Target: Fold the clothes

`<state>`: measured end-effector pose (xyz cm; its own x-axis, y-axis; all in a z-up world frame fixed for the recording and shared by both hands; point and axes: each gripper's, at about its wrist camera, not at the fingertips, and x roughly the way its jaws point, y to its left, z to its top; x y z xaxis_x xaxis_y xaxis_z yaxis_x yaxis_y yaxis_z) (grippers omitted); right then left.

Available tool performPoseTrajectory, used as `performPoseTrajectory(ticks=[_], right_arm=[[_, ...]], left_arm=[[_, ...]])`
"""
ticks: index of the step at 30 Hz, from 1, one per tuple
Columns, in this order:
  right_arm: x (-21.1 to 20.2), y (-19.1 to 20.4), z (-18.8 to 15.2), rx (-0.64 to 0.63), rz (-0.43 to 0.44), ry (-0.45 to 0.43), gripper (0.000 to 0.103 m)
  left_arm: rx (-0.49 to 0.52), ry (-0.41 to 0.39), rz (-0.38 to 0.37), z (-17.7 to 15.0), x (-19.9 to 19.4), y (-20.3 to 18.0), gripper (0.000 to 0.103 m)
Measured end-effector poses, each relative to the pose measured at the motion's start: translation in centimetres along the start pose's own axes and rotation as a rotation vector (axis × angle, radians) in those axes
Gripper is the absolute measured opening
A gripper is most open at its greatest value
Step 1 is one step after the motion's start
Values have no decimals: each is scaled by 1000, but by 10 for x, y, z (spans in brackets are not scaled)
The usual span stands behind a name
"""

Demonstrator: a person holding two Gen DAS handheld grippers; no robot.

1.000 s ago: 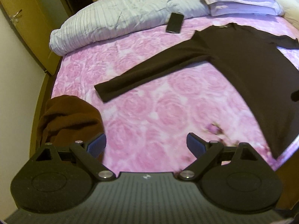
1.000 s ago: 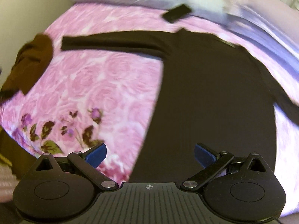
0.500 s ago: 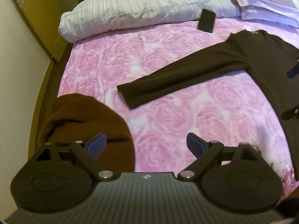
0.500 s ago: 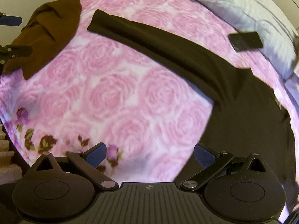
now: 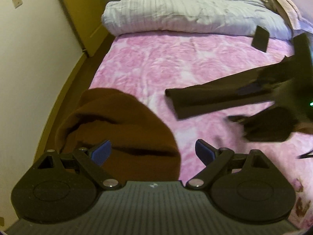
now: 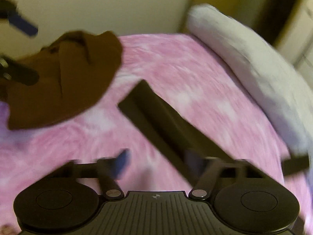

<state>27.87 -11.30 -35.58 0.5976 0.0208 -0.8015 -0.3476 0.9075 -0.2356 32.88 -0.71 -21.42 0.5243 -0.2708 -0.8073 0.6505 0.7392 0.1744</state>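
Observation:
A dark long-sleeved top lies flat on the pink rose bedspread; its left sleeve points toward the bed's left side and also shows in the right wrist view. My left gripper is open and empty, low over a crumpled brown garment at the bed's left edge. My right gripper is open and empty, just above the sleeve; it appears blurred at the right of the left wrist view. The brown garment also shows in the right wrist view.
A pale striped pillow lies across the head of the bed, with a black phone by it. Folded linens sit at the far right. A wall and wooden door run along the bed's left side.
Both grippers have swung left across the bed. The left now hangs over the brown garment; the right has moved from the top's body to its left sleeve. Both stay open.

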Motion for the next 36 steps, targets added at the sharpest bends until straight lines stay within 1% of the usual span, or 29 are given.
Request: performPoseTrajectory(ticks=[2,6,9,10,11,12,13,15,17,18,20,22,24,26,27,29,31,33,34,36], right_arm=[[25,14,7,-72,14,-30,60],[59,28,19,-160,0,-55,60],[81,36,24,-240,-19,-62,60],[83,35,26,-238,-9,-67,58],[84,33,28,-229,7,-69,30],[85,32,29,-219,22,-71,7],[82,28,32,-192,33,-79,2],[70,17,39,-116,55,-113,2],[43,-4,47,-6,80,-185,2],[25,-19,50,61,90,-231,2],[-25,-67,49,243,88,-338,2],[-88,-121,32,420,35,-453,2],[-158,-176,-6,584,-81,-547,2],[-217,-222,-64,712,-235,-595,2],[-244,-242,-100,774,-319,-602,2],[-279,-275,-182,920,-441,-576,2],[-296,-296,-269,1078,-522,-529,2],[-288,-311,-350,1213,-556,-465,2],[-280,-318,-390,1290,-546,-435,2],[-255,-327,-451,1375,-498,-358,2]], left_arm=[[-15,6,6,-9,5,5,91],[-58,21,18,-23,11,15,91],[-73,29,32,-30,15,20,91],[-75,29,35,-31,15,21,91],[-77,29,37,-31,14,22,91],[-78,28,39,-31,13,23,91],[-74,23,40,-29,11,22,91],[-57,4,36,-24,7,18,91],[-29,-18,24,-16,4,7,91],[-15,-30,17,-12,3,2,91],[26,-55,-14,-5,4,-18,91],[66,-75,-49,6,4,-40,91],[113,-91,-105,20,3,-72,91],[164,-105,-161,33,3,-108,91],[191,-117,-187,40,2,-128,91],[242,-143,-233,51,-1,-170,91],[283,-165,-260,57,-4,-211,91],[320,-187,-273,57,-6,-253,91],[338,-198,-280,57,-8,-274,91],[367,-197,-285,54,-5,-311,91]])
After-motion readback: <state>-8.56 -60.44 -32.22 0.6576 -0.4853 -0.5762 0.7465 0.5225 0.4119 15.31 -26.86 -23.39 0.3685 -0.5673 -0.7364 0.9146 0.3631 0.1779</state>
